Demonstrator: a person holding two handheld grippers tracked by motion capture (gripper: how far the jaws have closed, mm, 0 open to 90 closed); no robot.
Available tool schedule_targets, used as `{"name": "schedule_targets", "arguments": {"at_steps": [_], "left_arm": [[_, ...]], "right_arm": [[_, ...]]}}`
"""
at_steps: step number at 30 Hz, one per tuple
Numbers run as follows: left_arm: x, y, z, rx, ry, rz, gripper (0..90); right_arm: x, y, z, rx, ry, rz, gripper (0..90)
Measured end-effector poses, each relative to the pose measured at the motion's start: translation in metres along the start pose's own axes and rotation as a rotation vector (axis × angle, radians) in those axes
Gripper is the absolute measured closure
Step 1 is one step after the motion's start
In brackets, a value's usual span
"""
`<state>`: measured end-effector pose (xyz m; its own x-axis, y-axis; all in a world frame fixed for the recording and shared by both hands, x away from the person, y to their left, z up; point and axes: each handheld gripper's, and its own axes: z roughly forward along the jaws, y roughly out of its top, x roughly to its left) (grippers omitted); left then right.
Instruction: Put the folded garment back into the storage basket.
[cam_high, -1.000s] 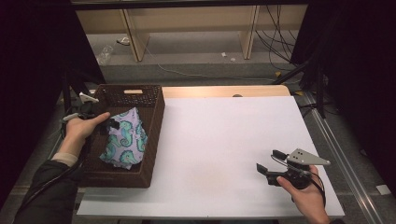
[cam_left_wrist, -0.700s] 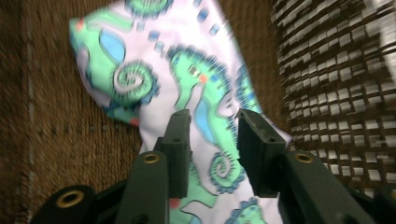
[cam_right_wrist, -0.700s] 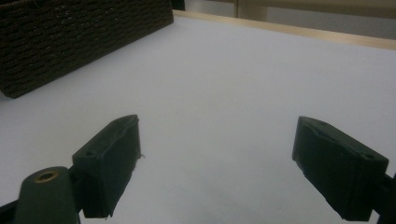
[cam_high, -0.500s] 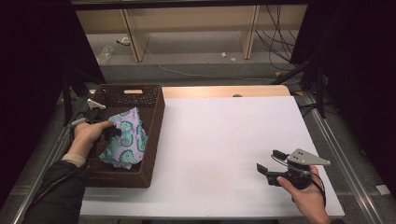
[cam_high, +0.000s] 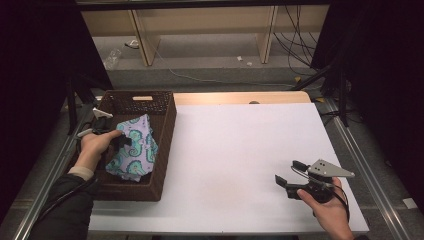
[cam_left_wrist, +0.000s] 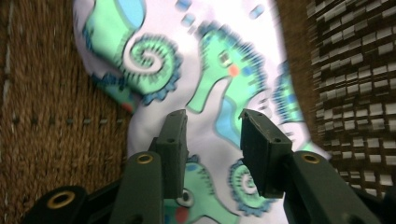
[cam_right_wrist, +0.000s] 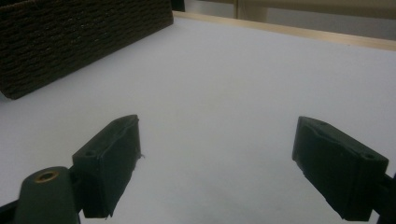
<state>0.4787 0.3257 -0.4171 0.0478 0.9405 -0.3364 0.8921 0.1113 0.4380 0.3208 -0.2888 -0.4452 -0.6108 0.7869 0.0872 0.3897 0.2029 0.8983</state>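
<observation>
A white cloth printed with green and blue seahorses (cam_high: 136, 149) (cam_left_wrist: 224, 70) lies in a dark woven basket (cam_high: 168, 131) (cam_left_wrist: 46, 116) at the table's left. My left gripper (cam_high: 122, 142) (cam_left_wrist: 212, 116) is down inside the basket, just over the cloth. Its jaws have just been opening a little and stand narrowly apart. The cloth shows flat beneath the gap, with nothing pinched between the pads. My right gripper (cam_high: 288, 171) (cam_right_wrist: 217, 126) rests low over the white tabletop (cam_high: 240, 140) at the front right, jaws wide open and empty.
The basket's woven wall (cam_right_wrist: 84, 37) stands far off in the right gripper view. A wooden strip (cam_high: 240, 97) runs along the table's far edge. Metal rails (cam_high: 360, 165) border both sides, and cables lie on the floor beyond.
My left hand has sunk into the basket with the cloth, which stood up in a peak and now lies lower. The right gripper has kept still.
</observation>
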Motion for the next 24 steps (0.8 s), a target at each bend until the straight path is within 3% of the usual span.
{"name": "schedule_targets", "arguments": {"at_steps": [7, 13, 19, 24], "left_arm": [[-0.021, 0.002, -0.023, -0.064, -0.033, 0.089, 56.8], [-0.044, -0.002, -0.038, -0.132, -0.105, 0.154, 51.7], [-0.061, -0.009, -0.045, -0.15, -0.141, 0.22, 46.3], [-0.064, -0.012, -0.047, -0.158, -0.131, 0.238, 44.8]], "right_arm": [[0.001, 0.0, 0.001, -0.001, 0.002, -0.003, 15.9], [0.0, 0.0, 0.0, 0.002, -0.001, -0.001, 15.9], [0.001, 0.0, 0.0, -0.001, 0.0, -0.001, 15.8], [0.001, 0.0, 0.0, -0.001, 0.0, -0.001, 15.9]]}}
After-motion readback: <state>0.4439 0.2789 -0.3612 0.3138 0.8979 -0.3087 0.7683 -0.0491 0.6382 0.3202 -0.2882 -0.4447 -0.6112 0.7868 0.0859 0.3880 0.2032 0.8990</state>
